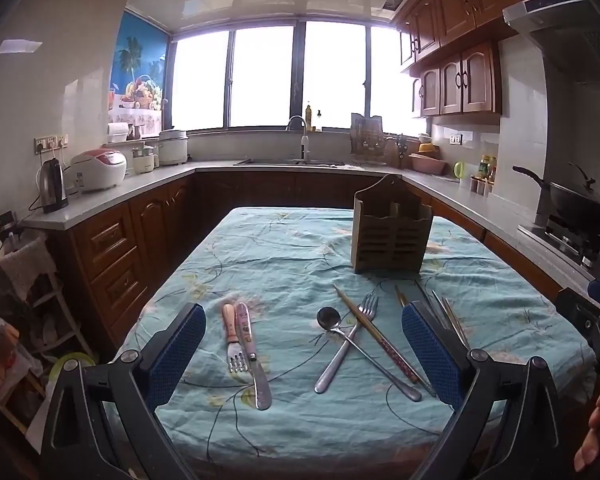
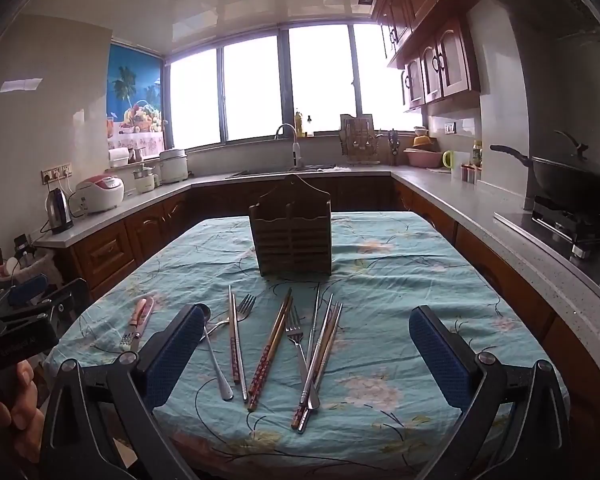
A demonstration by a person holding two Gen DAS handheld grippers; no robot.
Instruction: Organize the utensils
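Near the bench's left edge, the pink-handled fork (image 1: pixel 233 336) lies lengthwise ahead of the released, empty left gripper (image 1: pixel 304 354); the released right gripper (image 2: pixel 306 354) hovers over chopsticks (image 2: pixel 270 354) before the wooden holder (image 2: pixel 291 236).

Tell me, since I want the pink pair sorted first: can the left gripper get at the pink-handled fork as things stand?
Probably yes. The left gripper is open and empty, and the pink-handled fork lies between its fingers' lines on the tablecloth. Only the small knife lies close alongside.
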